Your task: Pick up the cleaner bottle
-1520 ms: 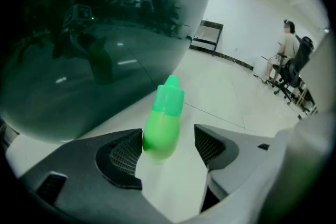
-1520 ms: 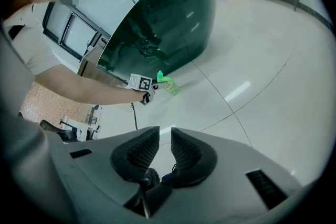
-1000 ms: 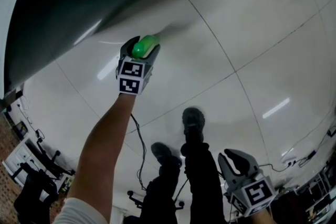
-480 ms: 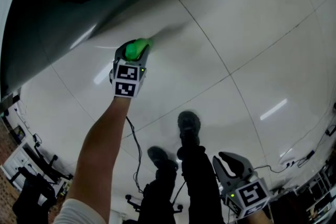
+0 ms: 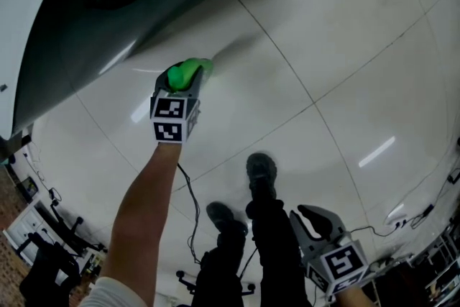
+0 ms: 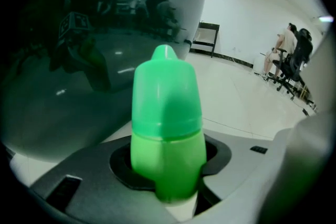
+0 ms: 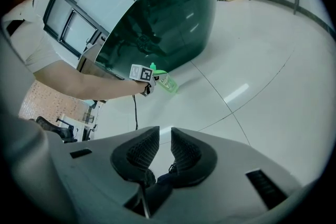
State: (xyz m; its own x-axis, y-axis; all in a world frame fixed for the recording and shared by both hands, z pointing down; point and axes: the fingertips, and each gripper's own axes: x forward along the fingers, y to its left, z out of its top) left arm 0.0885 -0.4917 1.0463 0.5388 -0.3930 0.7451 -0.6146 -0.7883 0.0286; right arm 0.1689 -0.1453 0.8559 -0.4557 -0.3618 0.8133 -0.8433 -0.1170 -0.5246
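One green cleaner bottle (image 6: 166, 113) is pinched, cap pointing out, between the jaws of the left gripper (image 6: 168, 165), which just closed in on it, near the dark green dome (image 5: 108, 3). Right gripper (image 7: 164, 132) is barely open, empty.

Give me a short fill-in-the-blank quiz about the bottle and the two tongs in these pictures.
1. The cleaner bottle is coloured ____.
2. The left tongs are clamped on the ____.
3. The right tongs hold ____.
Missing words: green; bottle; nothing. The left tongs have just been closing, with the bottle between them.
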